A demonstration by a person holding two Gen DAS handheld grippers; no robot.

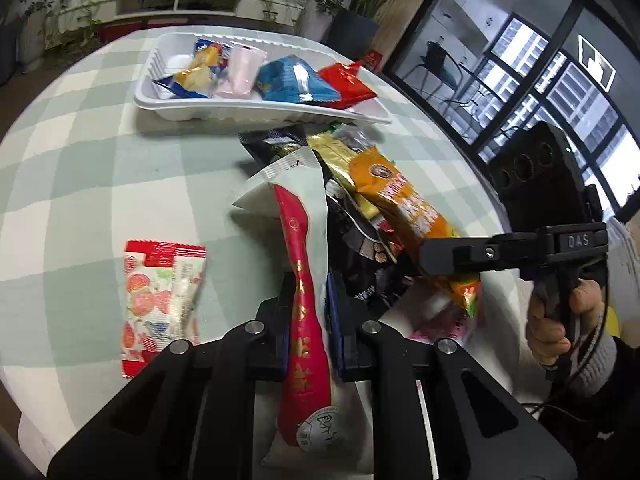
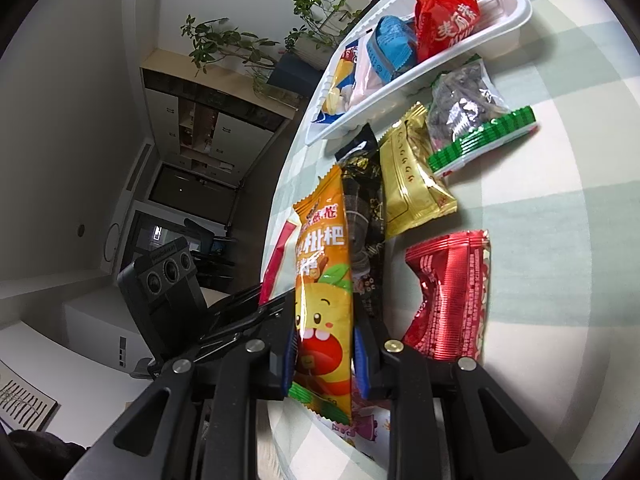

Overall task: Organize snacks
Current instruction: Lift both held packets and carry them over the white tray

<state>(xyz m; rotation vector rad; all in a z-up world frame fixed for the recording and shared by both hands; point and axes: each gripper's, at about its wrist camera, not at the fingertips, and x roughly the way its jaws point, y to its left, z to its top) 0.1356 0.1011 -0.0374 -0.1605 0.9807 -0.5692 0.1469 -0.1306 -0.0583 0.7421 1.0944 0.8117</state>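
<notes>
The left gripper (image 1: pixel 308 312) was clamped tight on a white packet w/ a red stripe (image 1: pixel 304 264): long, flat, gold characters running down the red band, a round stamp near its bottom end. It stood lifted above the checked tablecloth (image 1: pixel 100 168), its top corner folded over.

The right gripper (image 2: pixel 325 344) was pinched on an orange packet (image 2: pixel 322 292), glossy, w/ a cartoon fruit face, open red mouth and a green strip at the bottom edge. It was held upright, just over the pile.

On the cloth betw. the two: a black packet (image 2: pixel 360 216), a gold packet (image 2: pixel 412 184) beside it, and a clear bag w/ a green seal (image 2: pixel 472 120) holding dark bits, poss. dried fruit, hard to tell. A red-and-white packet w/ strawberries (image 1: pixel 160 300) lay flat, apart from the heap.

The white tray (image 1: pixel 256 110) sat further back on the table, holding a yellow-blue packet (image 1: pixel 200 68), a pale pink one (image 1: pixel 240 72), a blue one (image 1: pixel 292 80) and a red one (image 1: pixel 348 84), side by side.
</notes>
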